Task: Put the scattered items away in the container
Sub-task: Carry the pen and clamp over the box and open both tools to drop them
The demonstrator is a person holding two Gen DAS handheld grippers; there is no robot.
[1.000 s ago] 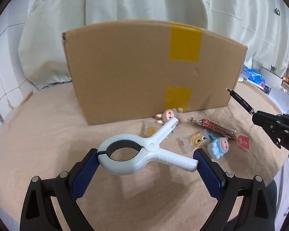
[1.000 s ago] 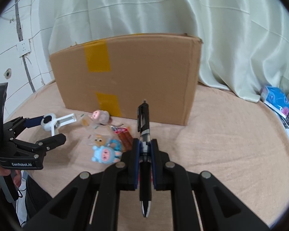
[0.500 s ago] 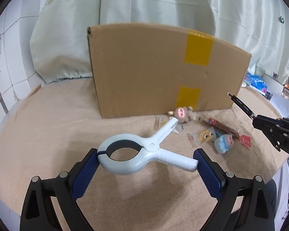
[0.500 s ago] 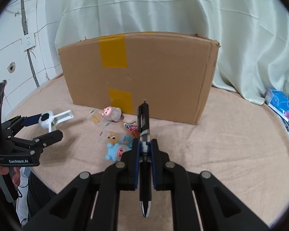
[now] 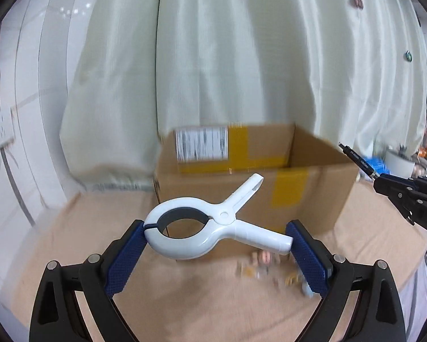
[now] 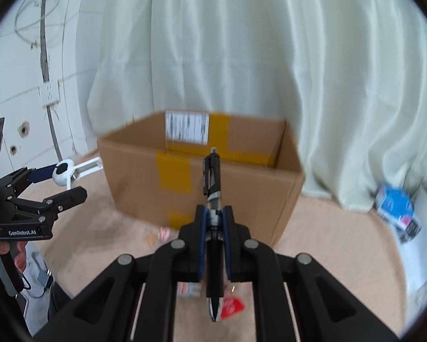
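My left gripper (image 5: pixel 217 242) is shut on a large white spring clamp (image 5: pixel 210 228) and holds it in the air in front of the open cardboard box (image 5: pixel 253 188). My right gripper (image 6: pixel 214 222) is shut on a black pen (image 6: pixel 212 182) that points toward the box (image 6: pixel 202 176), also raised. The left gripper with the clamp shows at the left of the right wrist view (image 6: pixel 62 176). The right gripper with the pen shows at the right of the left wrist view (image 5: pixel 384 179). Small toy figures and packets (image 5: pixel 264 259) lie on the tan table below the box front.
A pale curtain (image 5: pixel 241 57) hangs behind the box. A blue packet (image 6: pixel 395 208) lies on the table at the right. A red tag (image 6: pixel 232 307) lies under my right gripper. A tiled wall with a socket (image 6: pixel 49 94) stands at the left.
Both grippers have risen with their items, so the box's open top and inner label now show. The scattered toys have dropped low in both views. The frames are motion-blurred.
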